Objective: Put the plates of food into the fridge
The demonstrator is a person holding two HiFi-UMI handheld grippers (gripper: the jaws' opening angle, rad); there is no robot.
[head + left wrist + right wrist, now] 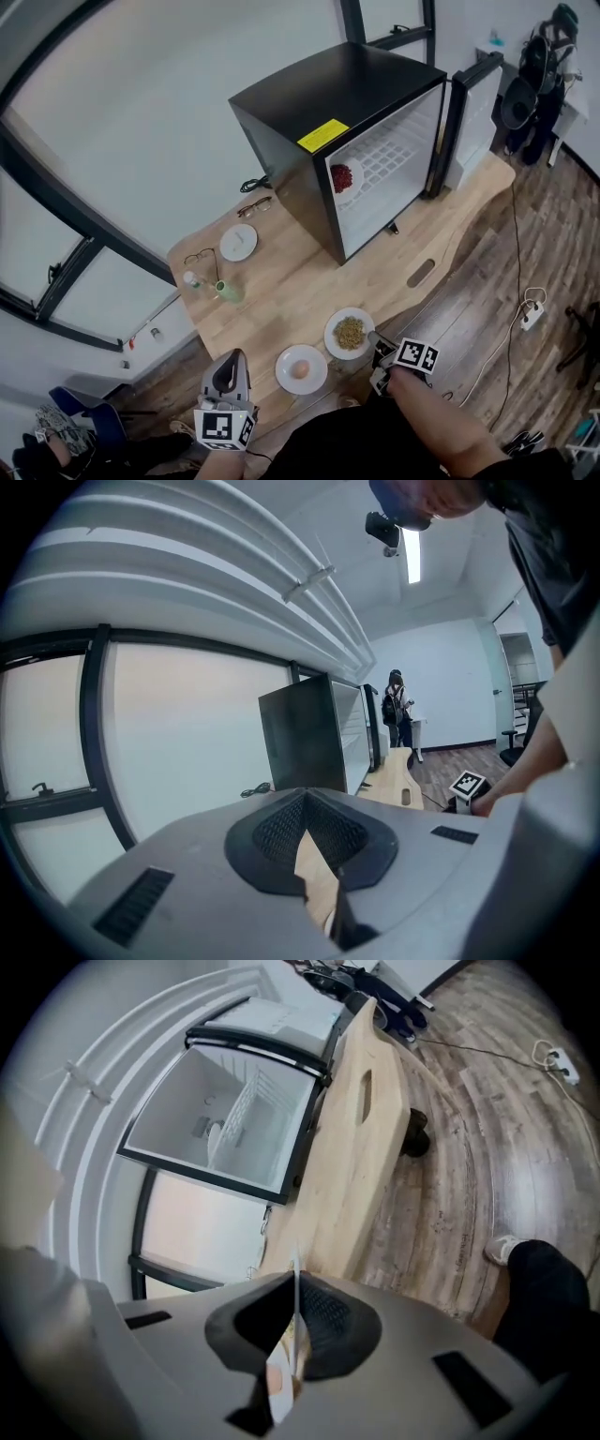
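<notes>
1 of 3 done: red-food plate [345, 178] sits in the open fridge [309, 103]. Left: grain plate [349, 333] at table's [281, 281] 5 o'clock, R gripper [373, 339] clamped on its rim, and egg plate [301, 368] at 6. L gripper [228, 361] jaws together, empty.

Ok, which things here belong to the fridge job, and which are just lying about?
Job: fridge, plate of red food inside it, plate of grains in the right claw, plate with an egg.
Lying about: empty plate, green bottle, near glasses, far glasses.
</notes>
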